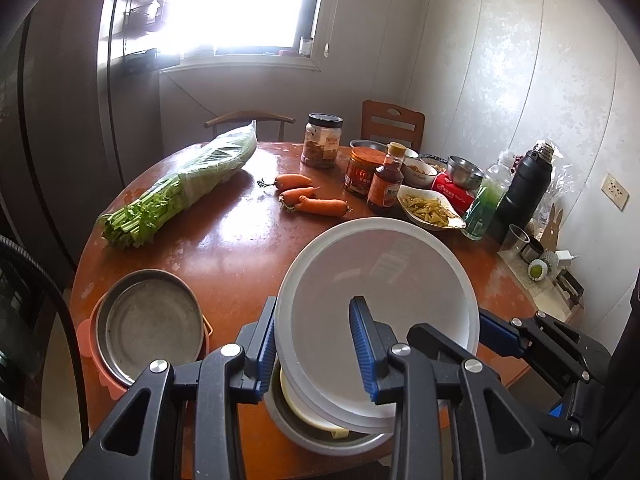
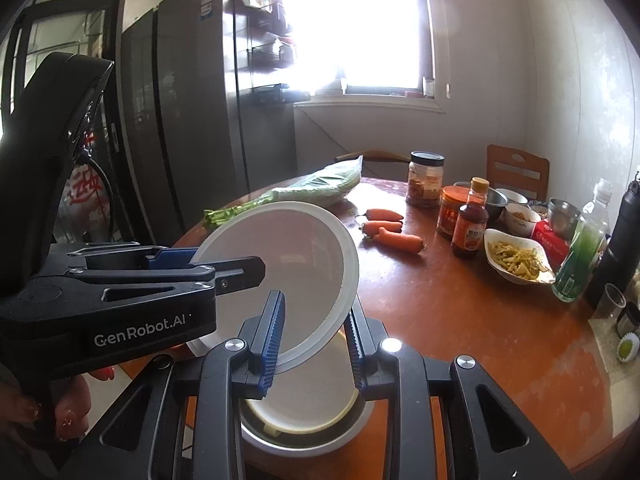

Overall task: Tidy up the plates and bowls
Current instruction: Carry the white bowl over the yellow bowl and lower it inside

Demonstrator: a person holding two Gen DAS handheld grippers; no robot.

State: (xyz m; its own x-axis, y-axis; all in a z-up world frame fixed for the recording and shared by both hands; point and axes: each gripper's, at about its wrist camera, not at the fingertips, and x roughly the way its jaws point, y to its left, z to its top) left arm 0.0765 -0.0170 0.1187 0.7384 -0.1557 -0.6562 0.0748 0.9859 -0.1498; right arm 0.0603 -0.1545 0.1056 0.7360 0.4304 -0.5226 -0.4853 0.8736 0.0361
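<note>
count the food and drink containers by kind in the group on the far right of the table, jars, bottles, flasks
jars: 2, clear jar, red jar
bottles: 2, sauce bottle, green bottle
flasks: 1, black flask
total: 5

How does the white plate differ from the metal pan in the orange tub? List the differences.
The white plate is white; the metal pan is dull grey. The white plate is tilted; the metal pan lies flat in the orange tub. The left gripper and right gripper clamp the white plate; nothing touches the metal pan. Both are round, shallow, empty.
</note>
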